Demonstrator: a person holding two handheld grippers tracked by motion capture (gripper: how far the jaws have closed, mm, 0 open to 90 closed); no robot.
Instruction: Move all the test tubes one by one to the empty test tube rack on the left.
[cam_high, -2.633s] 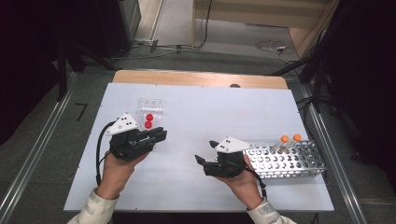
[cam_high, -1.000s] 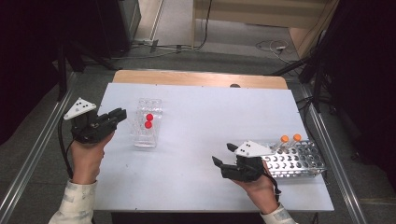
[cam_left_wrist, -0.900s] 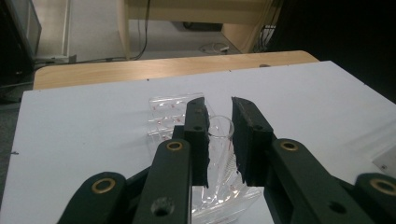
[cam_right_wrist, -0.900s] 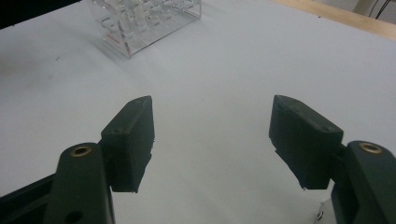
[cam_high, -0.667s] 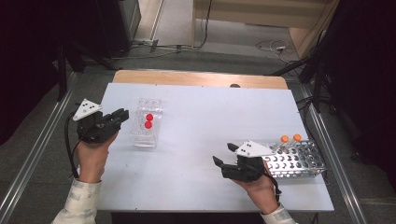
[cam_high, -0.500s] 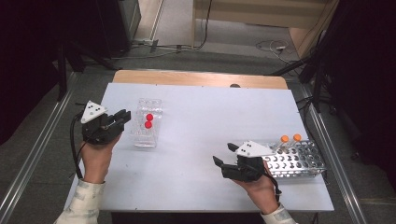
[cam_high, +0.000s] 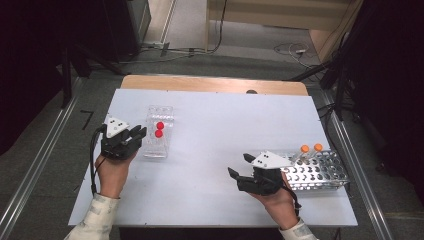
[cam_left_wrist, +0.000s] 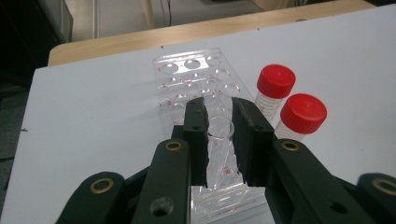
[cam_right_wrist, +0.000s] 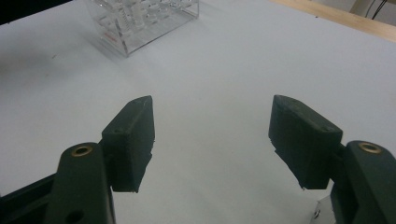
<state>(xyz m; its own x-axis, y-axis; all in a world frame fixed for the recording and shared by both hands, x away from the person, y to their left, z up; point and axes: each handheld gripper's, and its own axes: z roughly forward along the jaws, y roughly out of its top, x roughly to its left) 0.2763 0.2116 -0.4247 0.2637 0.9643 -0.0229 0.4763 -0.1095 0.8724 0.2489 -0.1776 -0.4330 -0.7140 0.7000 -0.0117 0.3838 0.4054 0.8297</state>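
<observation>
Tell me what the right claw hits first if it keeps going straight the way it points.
Probably nothing soon: the right claw faces bare table. The clear rack sits farther on, left of its line.

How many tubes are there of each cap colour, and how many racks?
Red-capped tubes: 2
Orange-capped tubes: 2
Clear rack: 1
Metal rack: 1
Total: 6

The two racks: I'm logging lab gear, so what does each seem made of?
The clear rack looks like glossy transparent plastic, perhaps acrylic: the table shows through its walls and its edges glint. The left gripper has its jaws around an uncapped clear tube in it. The grey rack looks like metal, perforated and shiny, though painted plastic is possible.
</observation>
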